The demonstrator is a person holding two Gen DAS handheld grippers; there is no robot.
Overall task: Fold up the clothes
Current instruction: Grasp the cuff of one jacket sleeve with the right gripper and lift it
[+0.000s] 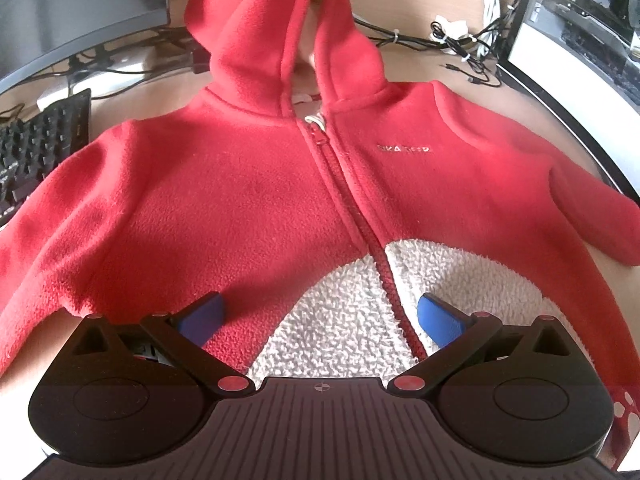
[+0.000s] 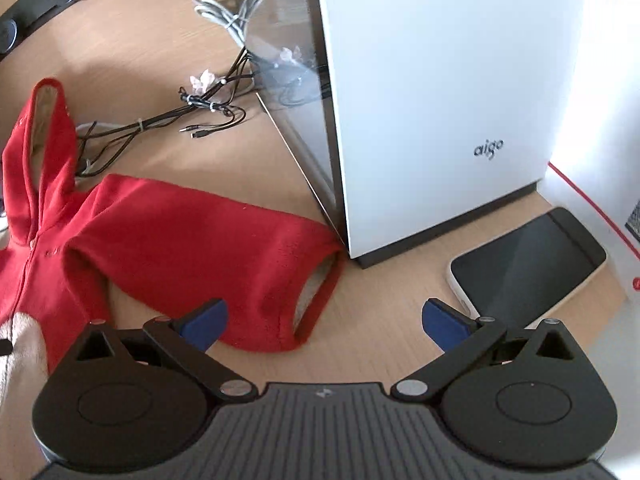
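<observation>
Left wrist view showed the left gripper (image 1: 320, 314) spread wide and holding nothing, hovering over the lower front of the red hooded jacket (image 1: 248, 184), its blue fingertips (image 1: 202, 316) either side of the white fleecy panel (image 1: 332, 312) and the closed zipper (image 1: 348, 208). The jacket lay front up on the wooden surface (image 1: 408, 68), sleeves spread and hood pointing away. Beyond the jacket's sleeve on the left of this view sat a black keyboard (image 1: 44, 148), with a monitor (image 1: 76, 12) farther back; tangled cables (image 1: 460, 40) lay past the hood.

Right wrist view showed the right gripper (image 2: 325, 320) equally wide apart and empty, above bare surface just beside the jacket's sleeve cuff (image 2: 312, 300). A phone (image 2: 528, 260) lay face up near that cuff, and a white computer case (image 2: 432, 100) stood just behind the sleeve.
</observation>
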